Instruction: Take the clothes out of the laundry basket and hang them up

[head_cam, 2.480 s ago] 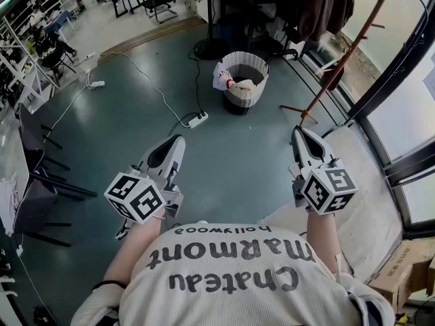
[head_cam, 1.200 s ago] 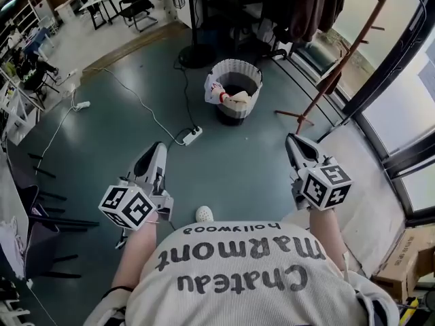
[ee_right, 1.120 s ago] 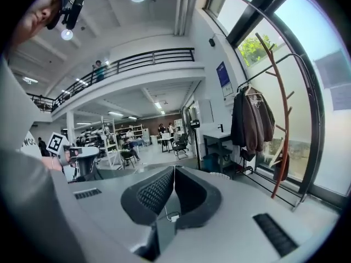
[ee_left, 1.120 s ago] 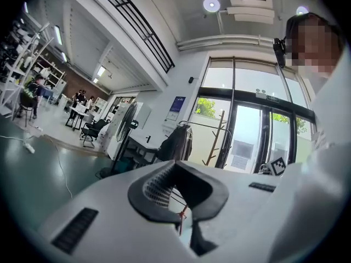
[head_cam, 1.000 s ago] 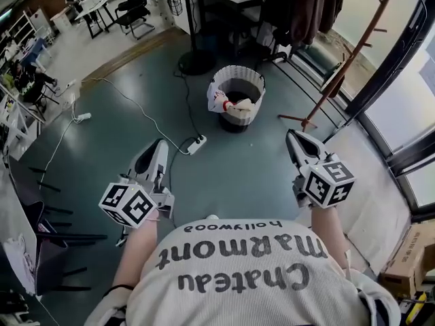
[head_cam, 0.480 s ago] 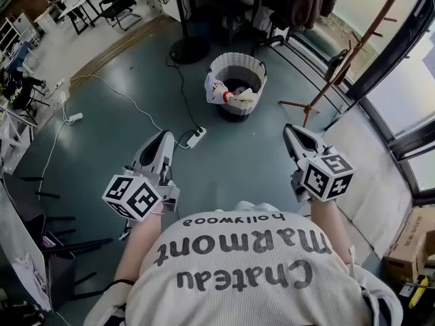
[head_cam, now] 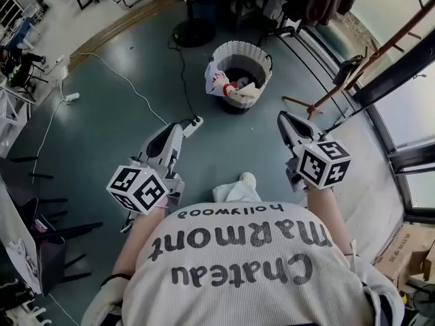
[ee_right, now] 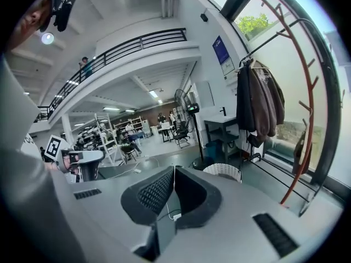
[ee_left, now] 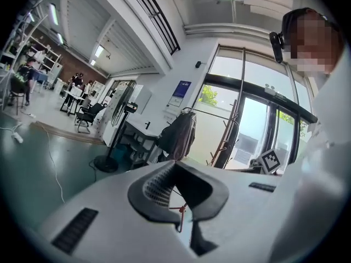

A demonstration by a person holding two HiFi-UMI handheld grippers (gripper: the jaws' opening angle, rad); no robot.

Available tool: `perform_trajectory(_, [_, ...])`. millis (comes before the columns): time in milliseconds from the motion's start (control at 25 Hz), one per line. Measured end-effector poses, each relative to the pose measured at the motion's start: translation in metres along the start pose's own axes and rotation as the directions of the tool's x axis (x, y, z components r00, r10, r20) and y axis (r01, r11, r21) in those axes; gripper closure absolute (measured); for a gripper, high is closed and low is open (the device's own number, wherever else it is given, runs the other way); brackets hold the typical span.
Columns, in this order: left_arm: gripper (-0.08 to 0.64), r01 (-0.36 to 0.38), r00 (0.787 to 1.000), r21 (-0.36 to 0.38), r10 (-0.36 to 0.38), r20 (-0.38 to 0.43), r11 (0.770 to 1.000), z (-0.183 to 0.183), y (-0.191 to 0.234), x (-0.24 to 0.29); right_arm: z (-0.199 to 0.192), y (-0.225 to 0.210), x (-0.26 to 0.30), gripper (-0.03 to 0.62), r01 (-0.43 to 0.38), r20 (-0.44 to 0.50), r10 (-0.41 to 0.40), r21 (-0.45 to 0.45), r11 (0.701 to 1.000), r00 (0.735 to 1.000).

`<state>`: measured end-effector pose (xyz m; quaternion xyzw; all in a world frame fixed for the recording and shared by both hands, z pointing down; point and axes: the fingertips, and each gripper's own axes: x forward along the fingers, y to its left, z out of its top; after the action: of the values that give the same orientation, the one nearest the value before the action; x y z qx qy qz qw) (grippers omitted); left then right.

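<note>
A white woven laundry basket (head_cam: 261,57) stands on the grey-green floor ahead of me, with light clothes (head_cam: 231,88) spilling over its near rim. Its rim also shows in the right gripper view as the basket (ee_right: 222,171), just past the jaws. A brown coat rack (head_cam: 380,51) rises to the basket's right, its curved pole (ee_right: 309,86) showing in the right gripper view. Dark jackets (ee_right: 259,104) hang beyond the basket, also seen as jackets (ee_left: 178,137) in the left gripper view. My left gripper (head_cam: 178,128) and right gripper (head_cam: 283,119) are both shut and empty, held short of the basket on either side.
A white power strip (head_cam: 192,123) and its cable (head_cam: 115,73) lie on the floor left of the basket. A fan stand base (head_cam: 193,32) sits behind it. Chairs (head_cam: 41,226) stand at the left, cardboard boxes (head_cam: 408,250) at the lower right. Glass doors line the right side.
I have walked toward the basket, which now sits closer and lower in the head view. Both grippers moved forward with me and stayed shut. A shoe has appeared between them.
</note>
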<state>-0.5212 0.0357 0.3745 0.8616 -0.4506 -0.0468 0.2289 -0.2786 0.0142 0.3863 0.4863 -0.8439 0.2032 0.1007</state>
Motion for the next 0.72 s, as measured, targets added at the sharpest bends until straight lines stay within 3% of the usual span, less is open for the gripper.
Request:
perform_trajectory(160, [0.551, -0.038, 0.998, 0.008, 0.037, 0.046, 0.999, 0.012, 0.002, 0.035, 0.026, -0.029, 0.025, 0.563, -0.052, 0.0, 0.052, -0.031, 0.998, 0.999])
perform_trajectory(320, [0.551, 0.0, 0.996, 0.013, -0.001, 0.089, 1.0, 0.022, -0.008, 0.074, 0.05, -0.062, 0.044, 0.563, -0.08, 0.005, 0.081, -0.051, 0.995, 0.997])
perform_trajectory(440, [0.551, -0.012, 0.996, 0.01, 0.011, 0.093, 1.0, 0.026, -0.009, 0.105, 0.064, -0.089, 0.054, 0.563, -0.093, 0.005, 0.093, -0.058, 0.994, 0.996])
perform_trajectory(720, [0.551, -0.075, 0.988, -0.023, 0.077, 0.134, 0.997, 0.011, -0.012, 0.164, 0.053, -0.16, 0.066, 0.563, -0.105, -0.04, 0.103, -0.032, 0.994, 0.994])
